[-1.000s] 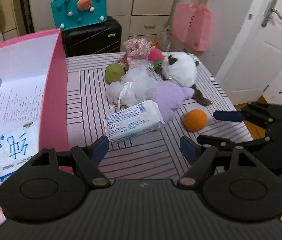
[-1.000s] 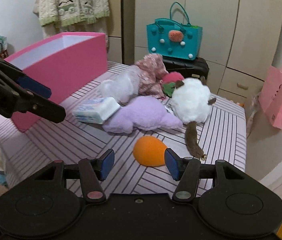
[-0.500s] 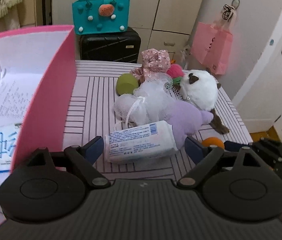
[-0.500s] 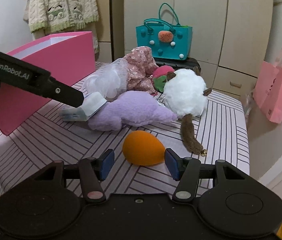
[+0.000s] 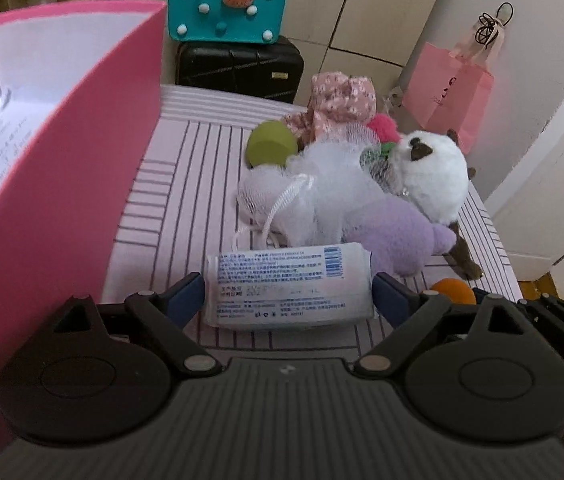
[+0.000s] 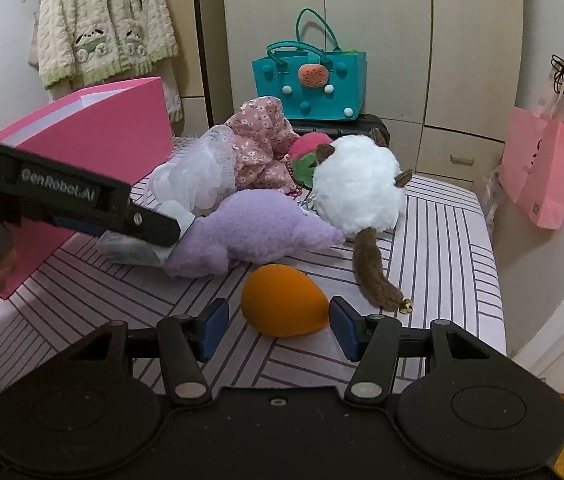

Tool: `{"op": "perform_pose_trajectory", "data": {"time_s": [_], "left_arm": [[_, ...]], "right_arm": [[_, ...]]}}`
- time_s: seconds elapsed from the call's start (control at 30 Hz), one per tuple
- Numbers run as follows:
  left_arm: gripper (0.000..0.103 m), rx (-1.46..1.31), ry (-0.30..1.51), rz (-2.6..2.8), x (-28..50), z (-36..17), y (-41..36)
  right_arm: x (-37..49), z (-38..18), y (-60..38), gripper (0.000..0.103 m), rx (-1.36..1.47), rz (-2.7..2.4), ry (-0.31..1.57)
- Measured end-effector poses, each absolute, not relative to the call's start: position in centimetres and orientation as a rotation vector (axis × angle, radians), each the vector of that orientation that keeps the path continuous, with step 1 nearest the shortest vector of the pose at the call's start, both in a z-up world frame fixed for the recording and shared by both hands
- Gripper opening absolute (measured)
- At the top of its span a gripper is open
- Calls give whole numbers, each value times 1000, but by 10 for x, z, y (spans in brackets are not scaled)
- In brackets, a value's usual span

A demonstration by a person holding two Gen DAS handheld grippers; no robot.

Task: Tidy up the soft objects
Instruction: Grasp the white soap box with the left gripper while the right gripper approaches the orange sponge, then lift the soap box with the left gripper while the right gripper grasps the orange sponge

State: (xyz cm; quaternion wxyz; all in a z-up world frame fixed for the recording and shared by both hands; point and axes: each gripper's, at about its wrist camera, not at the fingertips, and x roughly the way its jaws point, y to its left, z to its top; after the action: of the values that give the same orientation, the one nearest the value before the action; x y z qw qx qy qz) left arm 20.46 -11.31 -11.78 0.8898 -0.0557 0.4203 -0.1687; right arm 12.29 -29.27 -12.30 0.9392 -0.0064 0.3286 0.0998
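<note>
Left wrist view: the left gripper (image 5: pixel 288 294), jaws just widened, straddles a white tissue pack (image 5: pixel 290 284) on the striped table (image 5: pixel 186 184), its pads not yet pressing it, beside the pink box (image 5: pixel 82 168). Behind lie a purple plush (image 5: pixel 394 232), a white mesh pouf (image 5: pixel 322 184) and a white plush cat (image 5: pixel 434 176). The right gripper (image 6: pixel 278 328) stands half open around an orange sponge (image 6: pixel 282 304), not gripping it.
</note>
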Motion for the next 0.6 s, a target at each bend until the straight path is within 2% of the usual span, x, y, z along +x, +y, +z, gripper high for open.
{"op": "perform_pose_trajectory", "data": {"time_s": [0.17, 0.3, 0.6], "left_arm": [[91, -157, 902, -348, 207, -128, -114], [82, -176, 887, -336, 206, -131, -113], [78, -126, 870, -354, 201, -129, -115]], "right_arm": [[128, -125, -296, 61, 18, 195, 684], [128, -128, -297, 54, 8, 181, 692], [120, -130, -299, 52, 18, 190, 678]]}}
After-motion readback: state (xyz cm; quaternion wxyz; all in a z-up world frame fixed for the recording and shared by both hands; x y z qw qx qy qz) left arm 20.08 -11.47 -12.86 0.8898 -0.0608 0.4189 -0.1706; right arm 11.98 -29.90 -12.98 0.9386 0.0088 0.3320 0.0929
